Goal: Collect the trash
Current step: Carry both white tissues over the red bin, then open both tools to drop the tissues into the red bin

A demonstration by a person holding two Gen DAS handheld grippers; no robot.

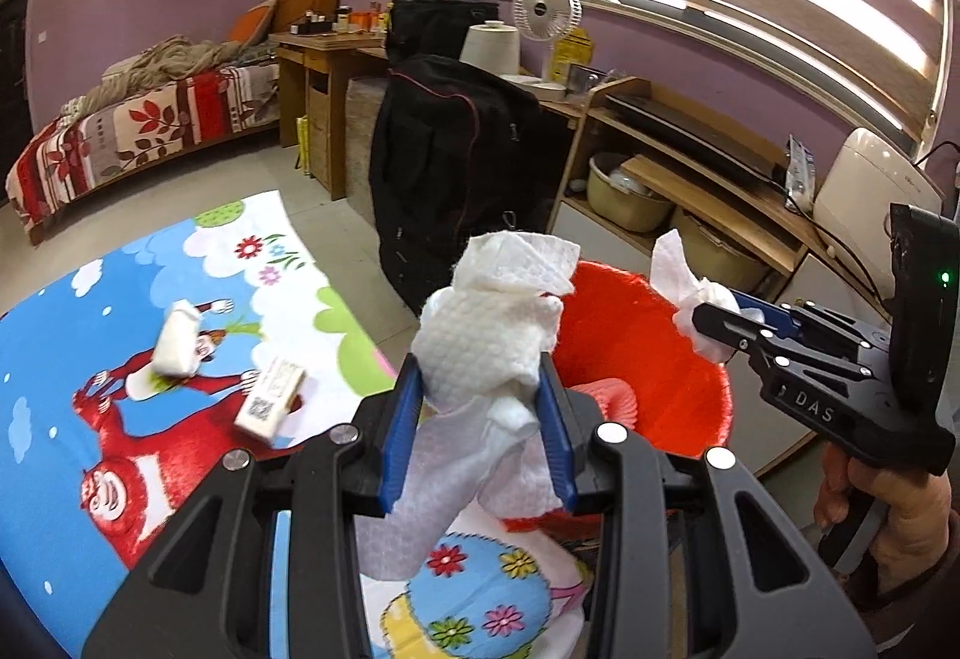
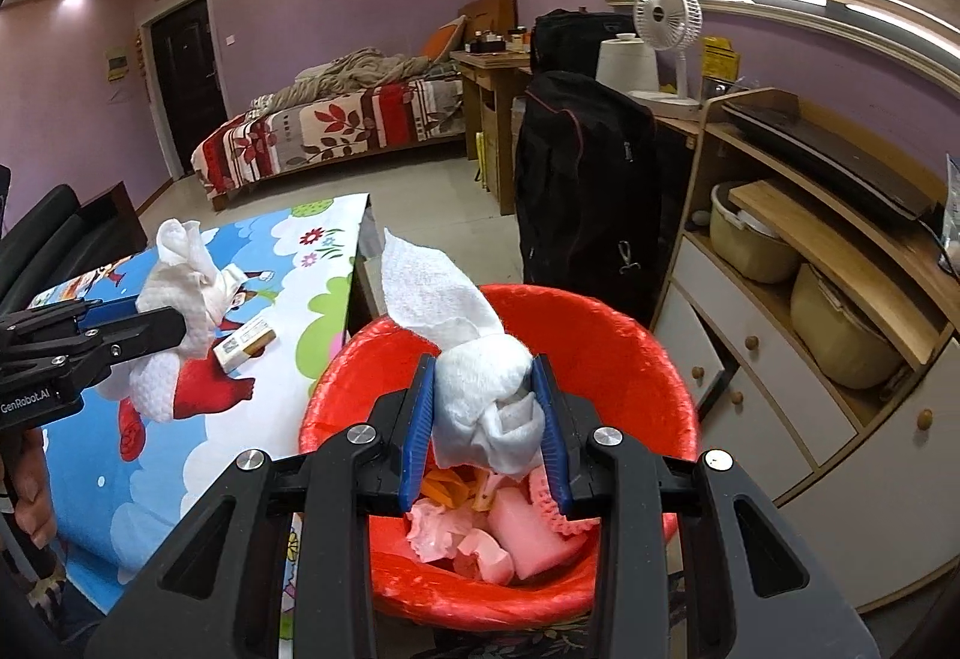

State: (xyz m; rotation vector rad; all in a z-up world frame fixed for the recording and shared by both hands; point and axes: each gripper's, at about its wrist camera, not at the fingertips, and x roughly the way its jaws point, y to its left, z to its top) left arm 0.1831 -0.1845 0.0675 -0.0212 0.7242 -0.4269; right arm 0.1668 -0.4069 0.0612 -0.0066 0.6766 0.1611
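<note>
My left gripper point(image 1: 480, 383) is shut on a crumpled white paper towel point(image 1: 489, 335), held above the table's edge beside the red bin point(image 1: 636, 359). It shows again at the left of the right wrist view as the left gripper point(image 2: 174, 326) with its towel point(image 2: 186, 287). My right gripper point(image 2: 485, 389) is shut on a second white tissue wad point(image 2: 480, 383), hanging over the red bin point(image 2: 630, 359), which holds pink and orange scraps point(image 2: 480, 527). From the left wrist view the right gripper point(image 1: 720, 326) and its tissue point(image 1: 690, 287) sit over the bin's far rim.
On the cartoon tablecloth point(image 1: 120, 359) lie a white wrapped pack point(image 1: 177, 338) and a small box with a QR code point(image 1: 270, 398), the box point(image 2: 243, 341) also seen from the right. A black bag point(image 2: 582, 191) and a wooden shelf unit point(image 2: 810, 299) stand behind the bin.
</note>
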